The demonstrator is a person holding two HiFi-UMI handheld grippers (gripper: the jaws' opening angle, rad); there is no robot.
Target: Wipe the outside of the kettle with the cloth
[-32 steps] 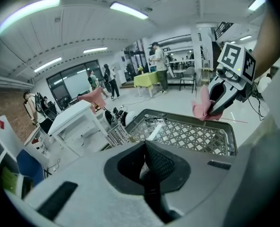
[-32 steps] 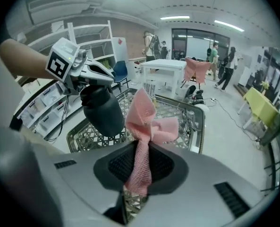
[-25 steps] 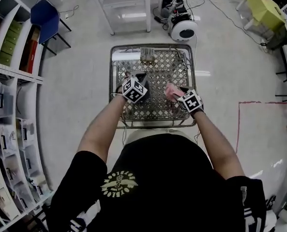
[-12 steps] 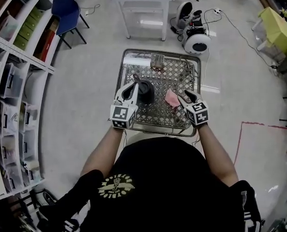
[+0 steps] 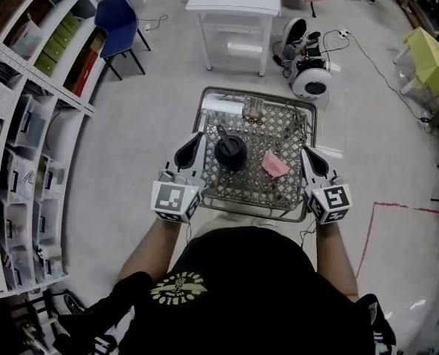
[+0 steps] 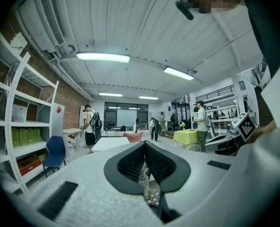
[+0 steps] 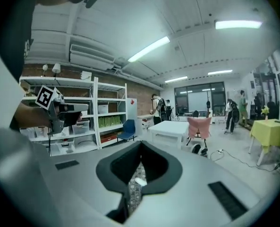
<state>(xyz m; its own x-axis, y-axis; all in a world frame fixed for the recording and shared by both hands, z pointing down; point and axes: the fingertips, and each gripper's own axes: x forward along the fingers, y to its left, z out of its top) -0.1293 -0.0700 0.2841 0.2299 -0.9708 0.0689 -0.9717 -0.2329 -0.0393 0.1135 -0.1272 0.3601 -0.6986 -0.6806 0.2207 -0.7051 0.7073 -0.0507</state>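
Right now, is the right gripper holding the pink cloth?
No. The crumpled pink cloth lies on the metal mesh table, apart from the right gripper, whose jaws are together on nothing.

left gripper [image 5: 190, 145], right gripper [image 5: 312, 160], pointing forward (both closed, empty)

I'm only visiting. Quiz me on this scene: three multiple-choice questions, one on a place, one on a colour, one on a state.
1. Where is the pink cloth? A on the table, right of the kettle; B draped over the kettle; C in a gripper.
2. What colour is the kettle? A white; B black; C yellow.
3. How do the jaws of the right gripper stand? A together, empty; B clamped on the cloth; C wide apart.
Answers: 1 A, it lies beside the kettle; 2 B, dark body and lid; 3 A, closed on nothing.
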